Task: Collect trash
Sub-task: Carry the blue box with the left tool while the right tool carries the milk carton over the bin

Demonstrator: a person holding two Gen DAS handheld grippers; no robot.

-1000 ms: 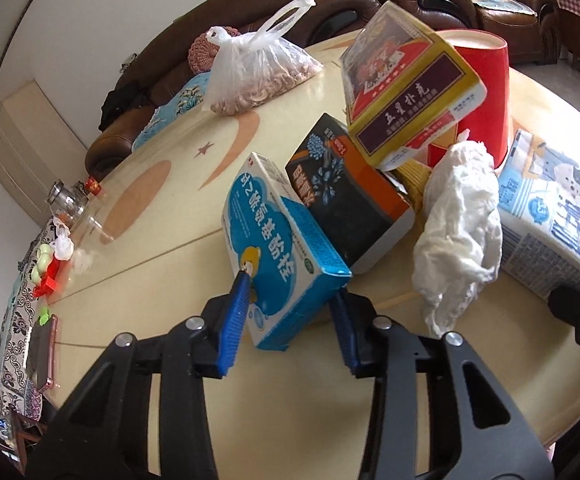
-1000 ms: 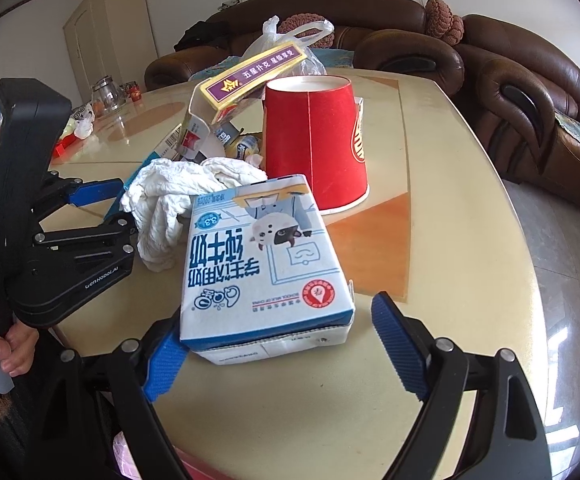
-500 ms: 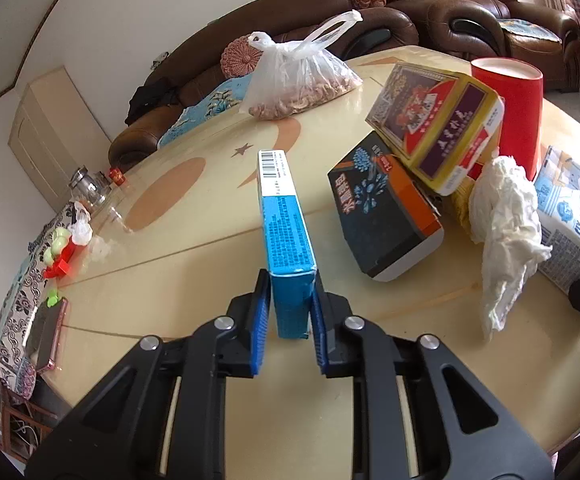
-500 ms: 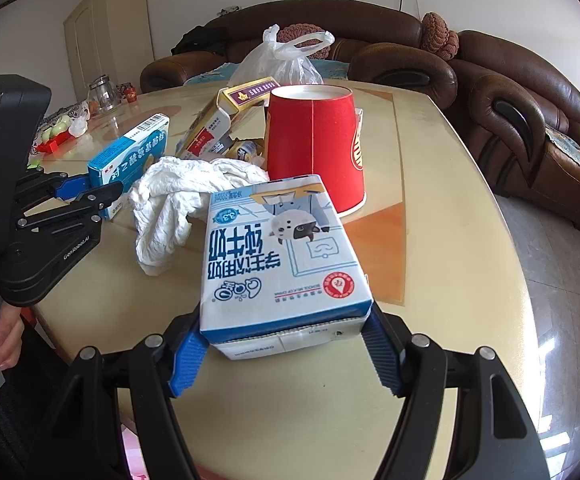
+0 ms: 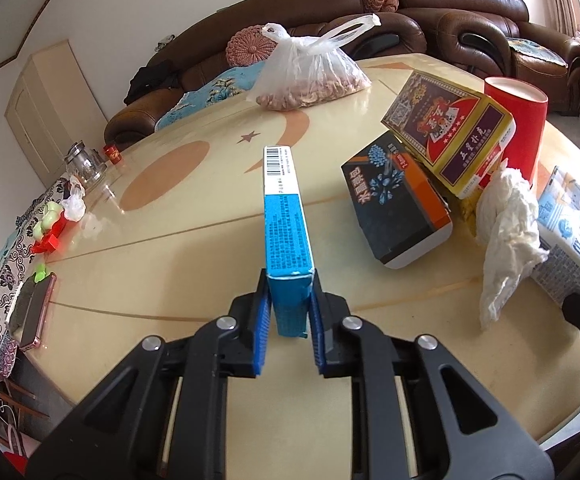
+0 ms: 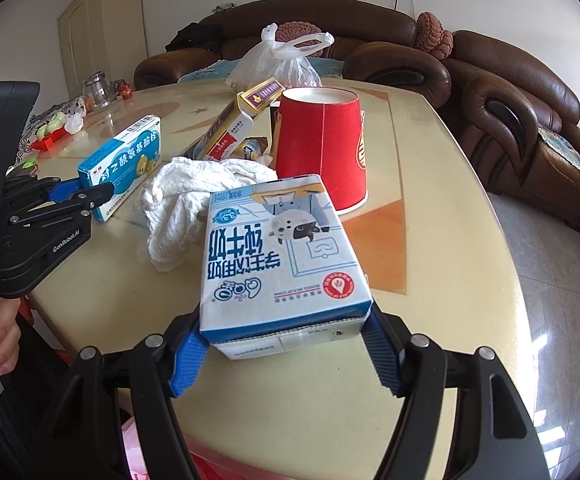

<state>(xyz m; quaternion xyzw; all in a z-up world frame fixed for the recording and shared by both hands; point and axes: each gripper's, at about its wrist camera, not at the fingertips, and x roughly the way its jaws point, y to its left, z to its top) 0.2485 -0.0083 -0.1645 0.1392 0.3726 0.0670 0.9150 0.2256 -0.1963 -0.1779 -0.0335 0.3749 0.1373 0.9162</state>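
My left gripper (image 5: 288, 328) is shut on a blue medicine box (image 5: 286, 224), held edge-up above the round table (image 5: 194, 216); it also shows in the right wrist view (image 6: 124, 164). My right gripper (image 6: 286, 354) is shut on a white and blue milk carton (image 6: 278, 252), its blue pads pressed on both sides. A crumpled white tissue (image 6: 194, 200) lies between the two grippers. A red paper cup (image 6: 322, 140) stands upside down behind the carton. A dark box (image 5: 398, 196) and a yellow card box (image 5: 450, 132) lean on each other.
A plastic bag of nuts (image 5: 310, 76) sits at the table's far side. A phone (image 5: 34, 308), a glass jar (image 5: 84, 162) and small items lie at the left edge. Brown sofas (image 6: 510, 92) stand beyond the table.
My left gripper closed on the blue box and lifted it clear of the pile. My right gripper closed on the milk carton and raised it slightly.
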